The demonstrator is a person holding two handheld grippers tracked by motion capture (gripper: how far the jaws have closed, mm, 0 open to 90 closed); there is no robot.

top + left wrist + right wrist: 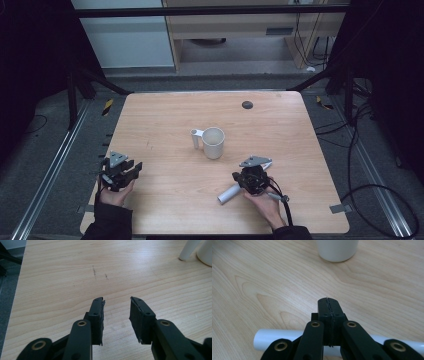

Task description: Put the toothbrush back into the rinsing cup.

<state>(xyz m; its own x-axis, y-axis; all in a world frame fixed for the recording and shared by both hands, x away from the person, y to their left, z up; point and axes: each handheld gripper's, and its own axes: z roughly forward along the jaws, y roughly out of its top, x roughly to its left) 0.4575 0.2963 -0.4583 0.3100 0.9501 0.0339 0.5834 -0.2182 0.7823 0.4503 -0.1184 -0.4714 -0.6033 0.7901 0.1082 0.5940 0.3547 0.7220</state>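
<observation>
Overhead plus two low, close table (165,200) views

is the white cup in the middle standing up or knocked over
Standing up. In the high view the cup rests on its base with its round mouth facing up, and a short white tube stands beside it.

The left tool (116,302) rests low with jaws parted and empty, while the right tool (329,301) has its jaws pressed together.

The light wooden table (165,115) carries a white cup (213,142), 2 white tubes and a dark disc (247,104).
</observation>
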